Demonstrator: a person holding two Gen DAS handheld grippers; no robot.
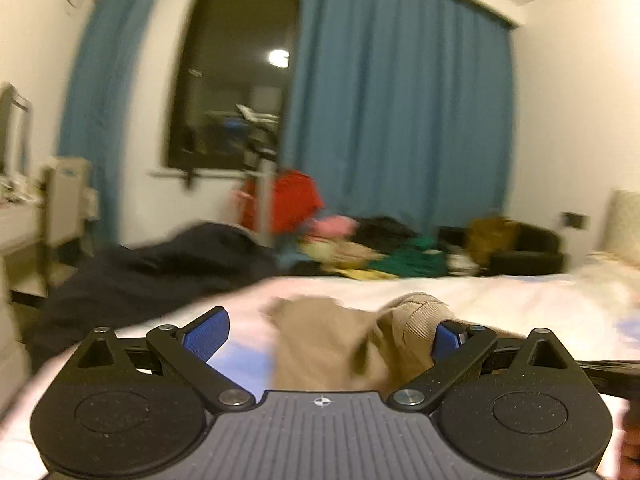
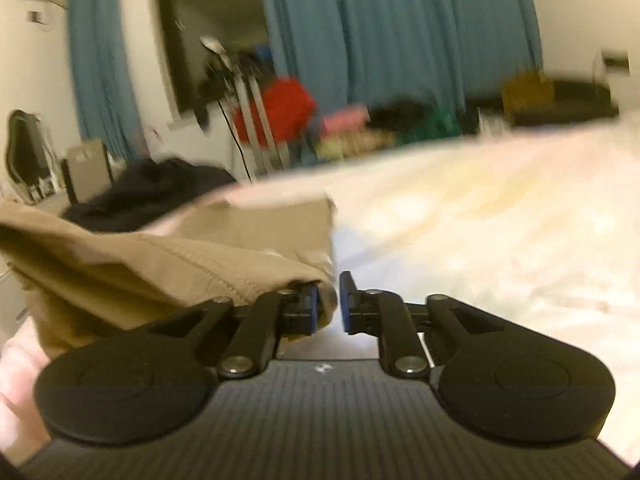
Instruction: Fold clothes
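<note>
A tan garment [image 1: 320, 344] lies bunched on the white bed [image 1: 500, 300], directly in front of my left gripper [image 1: 326, 338]. That gripper is wide open, with the cloth between its blue pads [image 1: 208, 336] and a ribbed fold resting against the right pad. In the right wrist view the same tan garment [image 2: 160, 264] drapes off to the left, lifted off the bed [image 2: 480, 220]. My right gripper [image 2: 330, 306] is nearly closed, pinching a small edge of the cloth between its pads. Both views are blurred.
A dark heap of clothing [image 1: 160, 268] lies at the bed's far left. Beyond the bed are a mixed pile of coloured clothes [image 1: 360, 248], a red item [image 1: 292, 200] and a stand [image 1: 264, 200]. Blue curtains [image 1: 400, 120] and a dark window [image 1: 236, 80] fill the back wall.
</note>
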